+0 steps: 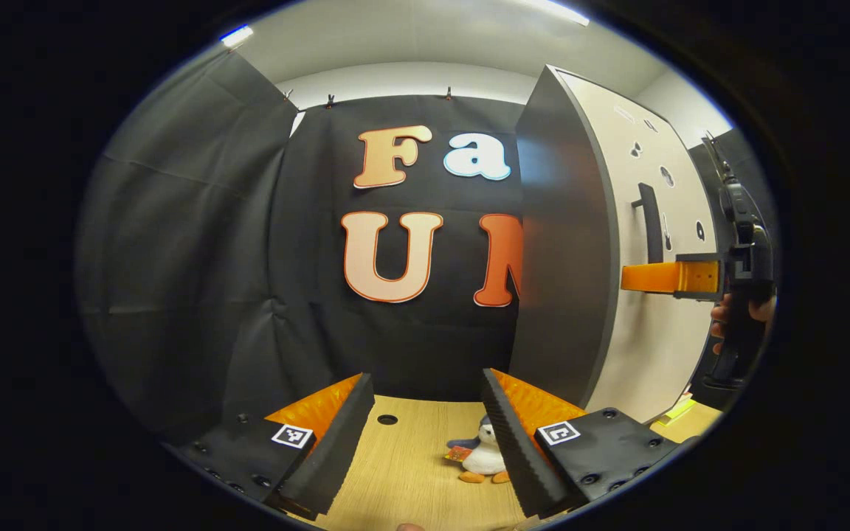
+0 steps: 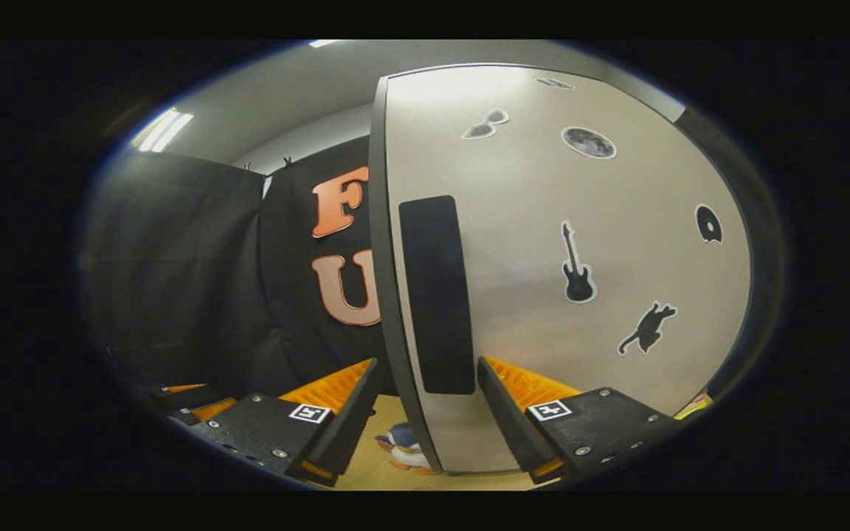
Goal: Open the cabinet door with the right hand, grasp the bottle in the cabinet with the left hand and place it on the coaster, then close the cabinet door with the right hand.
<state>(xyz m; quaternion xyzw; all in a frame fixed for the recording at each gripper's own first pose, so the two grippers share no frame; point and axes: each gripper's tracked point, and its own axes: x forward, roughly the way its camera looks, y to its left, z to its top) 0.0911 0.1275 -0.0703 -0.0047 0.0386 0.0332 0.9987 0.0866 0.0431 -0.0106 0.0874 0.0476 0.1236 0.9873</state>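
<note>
The cabinet (image 1: 565, 251) stands on the right of the table, its beige door (image 2: 587, 221) carrying small dark stickers and a black vertical handle (image 2: 436, 295). My right gripper (image 2: 427, 363) is open, and the lower end of the handle sits between its fingers without being pressed. In the left gripper view the right gripper (image 1: 650, 276) reaches the handle (image 1: 650, 221) from the right, held by a hand (image 1: 735, 313). My left gripper (image 1: 427, 377) hangs open over the wooden table (image 1: 403, 472), left of the cabinet, holding nothing. The door hides the cabinet's inside.
A small plush penguin (image 1: 482, 459) lies on the table beside my left gripper's right finger and near the cabinet's front corner. A yellow-green object (image 1: 679, 409) peeks out at the cabinet's right foot. The table has a small round hole (image 1: 387, 419).
</note>
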